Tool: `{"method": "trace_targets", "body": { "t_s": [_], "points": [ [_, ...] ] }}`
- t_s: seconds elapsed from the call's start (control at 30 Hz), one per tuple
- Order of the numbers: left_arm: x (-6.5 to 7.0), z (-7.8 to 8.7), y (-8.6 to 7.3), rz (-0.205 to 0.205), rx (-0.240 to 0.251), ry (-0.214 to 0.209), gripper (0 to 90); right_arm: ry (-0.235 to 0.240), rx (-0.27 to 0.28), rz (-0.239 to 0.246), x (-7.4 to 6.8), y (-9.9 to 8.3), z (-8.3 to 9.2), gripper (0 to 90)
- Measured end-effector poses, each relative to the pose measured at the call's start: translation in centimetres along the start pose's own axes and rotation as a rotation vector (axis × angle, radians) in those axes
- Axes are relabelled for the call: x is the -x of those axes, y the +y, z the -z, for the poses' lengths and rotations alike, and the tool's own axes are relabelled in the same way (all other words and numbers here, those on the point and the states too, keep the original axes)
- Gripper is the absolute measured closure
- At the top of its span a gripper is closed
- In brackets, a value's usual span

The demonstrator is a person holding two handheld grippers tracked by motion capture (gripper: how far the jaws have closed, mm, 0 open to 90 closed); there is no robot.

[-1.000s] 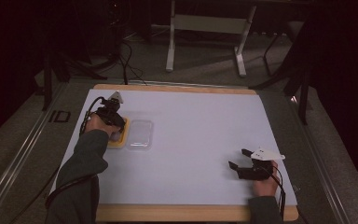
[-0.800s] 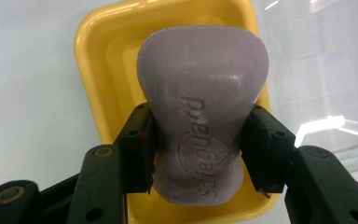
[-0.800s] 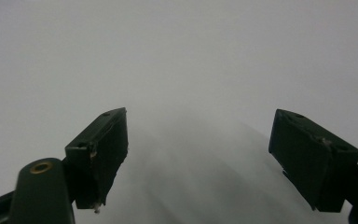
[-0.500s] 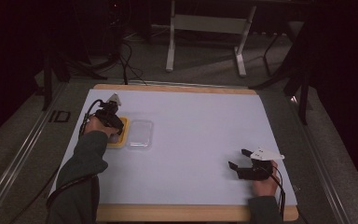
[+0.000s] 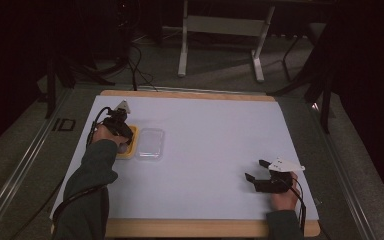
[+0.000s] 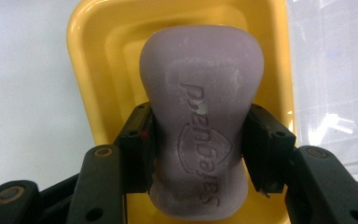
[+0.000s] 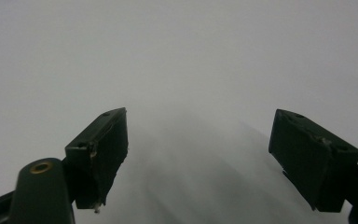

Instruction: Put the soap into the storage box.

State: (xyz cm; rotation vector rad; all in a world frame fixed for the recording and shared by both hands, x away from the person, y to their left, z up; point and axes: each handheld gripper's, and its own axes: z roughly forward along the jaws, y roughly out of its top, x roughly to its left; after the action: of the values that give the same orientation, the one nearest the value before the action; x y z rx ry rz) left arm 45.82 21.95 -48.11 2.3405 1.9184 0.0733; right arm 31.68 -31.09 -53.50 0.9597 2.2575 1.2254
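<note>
Left of frame: the left gripper (image 6: pixel 198 149) clamps a lilac soap bar (image 6: pixel 200 116) at its narrow waist, over the yellow soap dish (image 6: pixel 88 60) beside a clear lid (image 5: pixel 150 143). The bar looks rigid, moderately heavy and likely slippery, so the waist suits gripping. Lower right: the right gripper (image 5: pixel 258 170) rests spread and empty on the white tabletop (image 5: pixel 215 130).

We see a white sheet (image 5: pixel 215 150) covering a wooden board (image 5: pixel 190 228), whose bare edge shows at six o'clock. At twelve o'clock a pale metal stand (image 5: pixel 220 25) rests on the grey floor (image 5: pixel 300 60). Dark cables (image 5: pixel 136 67) trail at eleven o'clock. At nine o'clock sits a marking (image 5: pixel 62 124) that perhaps reads "ID".
</note>
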Motion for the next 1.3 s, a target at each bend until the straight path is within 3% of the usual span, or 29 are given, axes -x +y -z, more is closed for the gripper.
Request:
{"method": "trace_targets", "body": {
  "t_s": [0.73,1.3],
  "points": [
    [-0.31,-0.44,-0.06,-0.008,-0.003,-0.015,48.0,0.000,0.000,0.001,-0.02,0.00,-0.02,19.2],
    [-0.18,-0.08,-0.20,-0.019,0.000,-0.012,36.7,-0.002,-0.002,0.005,-0.04,0.01,-0.03,19.2]
  ]
}}
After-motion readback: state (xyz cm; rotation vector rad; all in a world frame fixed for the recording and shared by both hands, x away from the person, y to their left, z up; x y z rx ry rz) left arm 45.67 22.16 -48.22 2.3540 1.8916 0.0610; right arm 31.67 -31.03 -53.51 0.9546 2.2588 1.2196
